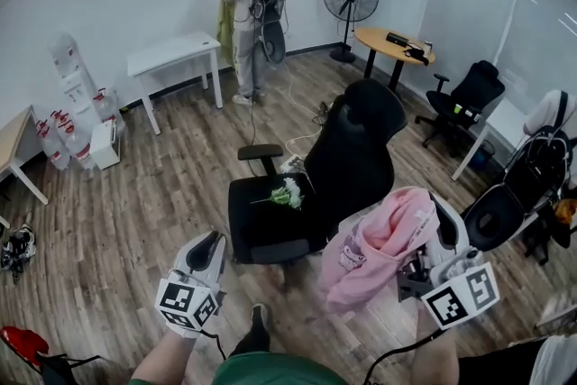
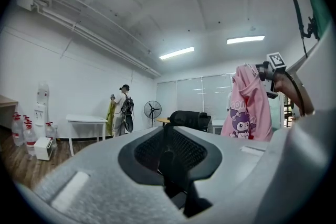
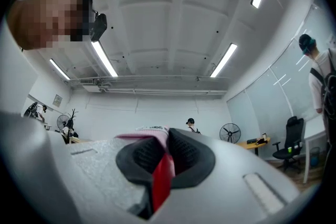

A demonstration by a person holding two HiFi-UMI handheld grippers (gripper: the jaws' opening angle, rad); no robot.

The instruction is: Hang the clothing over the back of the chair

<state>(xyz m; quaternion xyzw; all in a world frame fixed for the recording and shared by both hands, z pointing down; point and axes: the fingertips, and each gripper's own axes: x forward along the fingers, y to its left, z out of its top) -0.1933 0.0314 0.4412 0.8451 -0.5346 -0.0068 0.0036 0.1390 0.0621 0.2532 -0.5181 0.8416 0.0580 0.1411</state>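
Right gripper view, entry one: right gripper, jaws closed on a fold of the pink garment, with the cloth pinched between the dark pads. Head view, same item: the garment hangs in a loose bunch below the grip, just beside the rear right flank of the black chair and not yet laid on it. Step in hand, as judged: carrying the garment to the chair back. Handling notes: raise the bunch clear of the top edge of the back before crossing it, so the hanging cloth does not snag on the headrest or an armrest. Bring the left gripper in to take a second edge and spread the cloth, so that similar lengths fall on either side. Let go only once the fabric rests on the back, since a lopsided drape would likely slide off. Left gripper: jaws together with nothing between them, pointing level toward the chair seat. Pose: the right gripper is tilted slightly upward at the person's right, and both forearms reach forward from the lower frame edge. Seat contents: a small white flower bunch, which the drape should stay clear of.
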